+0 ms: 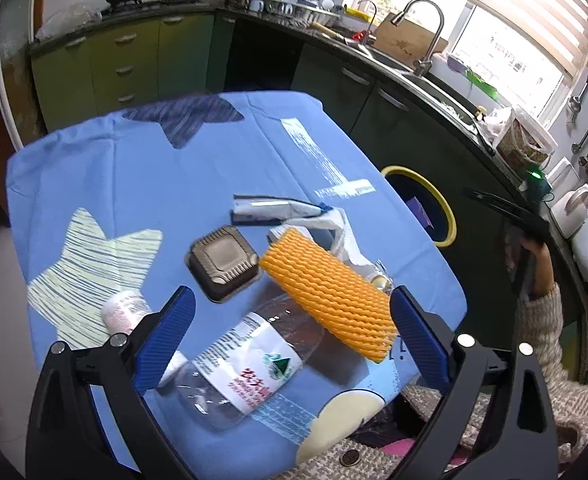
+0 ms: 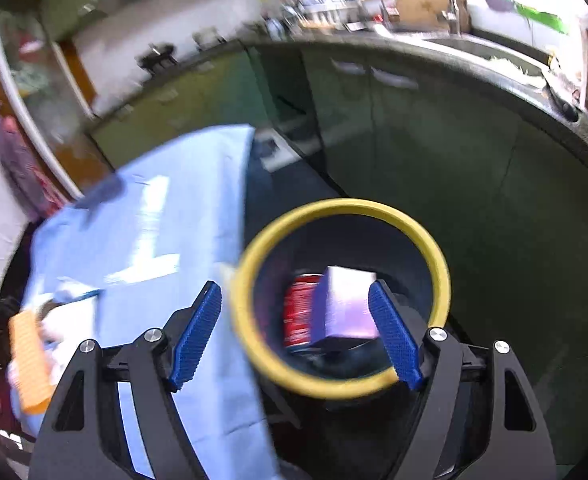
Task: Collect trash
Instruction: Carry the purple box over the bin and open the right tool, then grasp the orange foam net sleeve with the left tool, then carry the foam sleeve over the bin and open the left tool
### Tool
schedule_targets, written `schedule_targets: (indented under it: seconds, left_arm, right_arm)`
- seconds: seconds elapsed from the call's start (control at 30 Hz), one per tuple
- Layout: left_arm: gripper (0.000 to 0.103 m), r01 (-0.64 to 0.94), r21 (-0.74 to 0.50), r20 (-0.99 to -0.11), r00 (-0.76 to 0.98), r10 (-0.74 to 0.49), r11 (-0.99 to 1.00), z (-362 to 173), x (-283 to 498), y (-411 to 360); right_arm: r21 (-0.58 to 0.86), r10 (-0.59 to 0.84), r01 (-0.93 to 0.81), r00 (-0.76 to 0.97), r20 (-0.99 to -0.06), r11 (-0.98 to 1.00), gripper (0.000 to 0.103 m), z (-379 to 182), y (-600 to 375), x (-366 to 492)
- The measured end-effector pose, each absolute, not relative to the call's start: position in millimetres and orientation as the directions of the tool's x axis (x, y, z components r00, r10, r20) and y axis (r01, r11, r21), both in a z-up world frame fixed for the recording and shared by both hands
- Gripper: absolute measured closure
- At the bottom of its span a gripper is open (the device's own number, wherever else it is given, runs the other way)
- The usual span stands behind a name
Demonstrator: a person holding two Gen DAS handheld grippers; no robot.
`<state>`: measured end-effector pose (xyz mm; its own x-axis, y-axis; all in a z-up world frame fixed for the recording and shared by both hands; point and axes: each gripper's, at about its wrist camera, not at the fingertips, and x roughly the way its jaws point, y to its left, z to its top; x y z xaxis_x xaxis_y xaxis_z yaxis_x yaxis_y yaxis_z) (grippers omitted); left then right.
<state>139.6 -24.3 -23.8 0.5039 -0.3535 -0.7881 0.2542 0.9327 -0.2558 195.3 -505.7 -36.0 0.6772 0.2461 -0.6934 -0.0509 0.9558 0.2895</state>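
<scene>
Both grippers are standing wide, nothing pressed. Left gripper (image 1: 290,336) is hovering above a clear bottle (image 1: 254,364). Right gripper (image 2: 297,336) is hanging over the yellow-rimmed bin (image 2: 250,272), purple box (image 2: 345,304) inside.

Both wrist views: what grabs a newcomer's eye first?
The orange foam sleeve lying across a clear plastic bottle on the blue tablecloth, between the open left hand-held gripper. In the right wrist view, the yellow-rimmed bin beside the table, with a purple box and a red can inside.
</scene>
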Motion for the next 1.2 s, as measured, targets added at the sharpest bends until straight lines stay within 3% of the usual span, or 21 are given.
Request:
schedule_targets:
  seconds: [0.23,0.5,0.6,0.73,0.83,0.9,0.97,1.03,1.2]
  left_arm:
    - [0.01,0.218,-0.327,-0.823,0.412,-0.39,0.92,-50,160,-33]
    - [0.011,0.152,-0.528,-0.787,0.283,-0.548,0.836,-80,190,-44]
    - [0.016,0.155,-0.535,-0.783,0.279,-0.556,0.83,-81,195,-50]
    - [0.033,0.144,-0.53,-0.791,0.271,-0.548,0.836,-84,202,-56]
    - [0.04,0.132,-0.534,-0.797,0.253,-0.549,0.835,-90,208,-59]
    - [0.053,0.129,-0.531,-0.801,0.245,-0.546,0.837,-94,210,-61]
    - [0.078,0.135,-0.532,-0.801,0.24,-0.549,0.836,-95,212,-63]
    - [0.088,0.144,-0.533,-0.798,0.241,-0.552,0.834,-94,212,-66]
    - [0.091,0.202,-0.508,-0.79,0.277,-0.547,0.837,-78,206,-76]
  right_arm:
    - [0.343,0.328,-0.139,0.739,-0.588,0.929,0.025,-18,-468,125]
    - [0.349,0.352,-0.167,0.738,-0.576,0.922,0.025,-19,-449,109]
    - [0.361,0.356,-0.161,0.734,-0.578,0.919,0.025,-24,-454,110]
    - [0.377,0.362,-0.155,0.731,-0.578,0.913,0.025,-29,-459,114]
    - [0.383,0.368,-0.156,0.729,-0.578,0.911,0.025,-31,-461,114]
    - [0.386,0.369,-0.155,0.729,-0.577,0.909,0.025,-33,-461,113]
    - [0.39,0.371,-0.156,0.732,-0.572,0.908,0.025,-33,-463,113]
    - [0.392,0.371,-0.154,0.734,-0.569,0.907,0.025,-32,-463,112]
    - [0.399,0.372,-0.152,0.739,-0.562,0.904,0.025,-32,-467,110]
